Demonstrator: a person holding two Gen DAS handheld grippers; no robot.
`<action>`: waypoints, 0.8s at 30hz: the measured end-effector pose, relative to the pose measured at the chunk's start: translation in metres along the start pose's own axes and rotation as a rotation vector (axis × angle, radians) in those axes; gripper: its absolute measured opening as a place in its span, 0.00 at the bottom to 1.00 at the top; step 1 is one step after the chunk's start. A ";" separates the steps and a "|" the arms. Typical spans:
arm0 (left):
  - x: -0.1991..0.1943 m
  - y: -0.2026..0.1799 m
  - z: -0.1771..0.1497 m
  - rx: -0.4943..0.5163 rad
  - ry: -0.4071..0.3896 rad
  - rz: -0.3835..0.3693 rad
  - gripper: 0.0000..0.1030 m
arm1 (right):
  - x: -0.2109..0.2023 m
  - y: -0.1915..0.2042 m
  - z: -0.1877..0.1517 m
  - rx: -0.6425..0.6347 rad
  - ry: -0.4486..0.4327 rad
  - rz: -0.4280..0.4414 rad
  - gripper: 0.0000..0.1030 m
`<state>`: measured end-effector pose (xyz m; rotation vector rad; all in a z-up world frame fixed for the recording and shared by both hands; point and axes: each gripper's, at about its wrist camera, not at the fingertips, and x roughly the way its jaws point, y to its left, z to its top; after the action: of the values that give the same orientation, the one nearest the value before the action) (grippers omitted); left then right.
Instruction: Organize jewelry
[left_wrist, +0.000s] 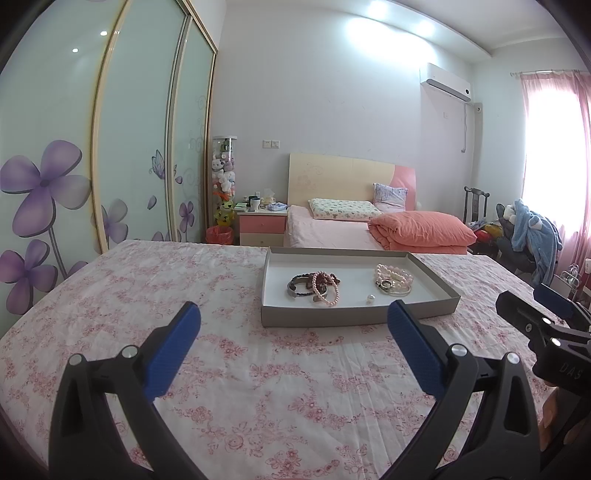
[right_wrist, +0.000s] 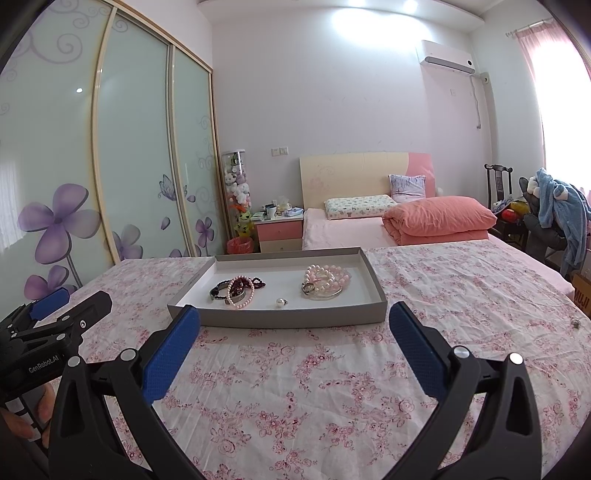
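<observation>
While both the left gripper (left_wrist: 293, 321) and right gripper (right_wrist: 295, 321) hover spread wide, empty, the tray's (right_wrist: 280, 318) light, slippery pink bracelet (right_wrist: 240, 293) wants pinching across its strand.

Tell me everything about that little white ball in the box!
The little white ball looks like a single loose pearl, round and shiny, with a tiny metal bit on it. It lies alone on the white floor of the grey tray, near the front wall, between the two bracelet piles and touching neither. Neither tool touches it.
</observation>
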<state>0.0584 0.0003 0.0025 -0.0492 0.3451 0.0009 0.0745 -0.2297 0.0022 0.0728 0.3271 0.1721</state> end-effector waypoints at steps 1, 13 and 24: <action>0.000 0.001 0.000 0.000 0.000 -0.001 0.96 | 0.000 0.000 -0.001 0.000 0.000 0.000 0.98; 0.000 0.000 0.001 0.000 0.001 0.000 0.96 | 0.000 0.001 -0.002 0.000 0.003 0.001 0.98; 0.000 0.000 0.001 0.000 0.002 0.001 0.96 | 0.000 0.002 -0.002 0.002 0.004 0.001 0.98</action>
<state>0.0589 0.0005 0.0038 -0.0495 0.3473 0.0015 0.0733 -0.2277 0.0006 0.0742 0.3315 0.1726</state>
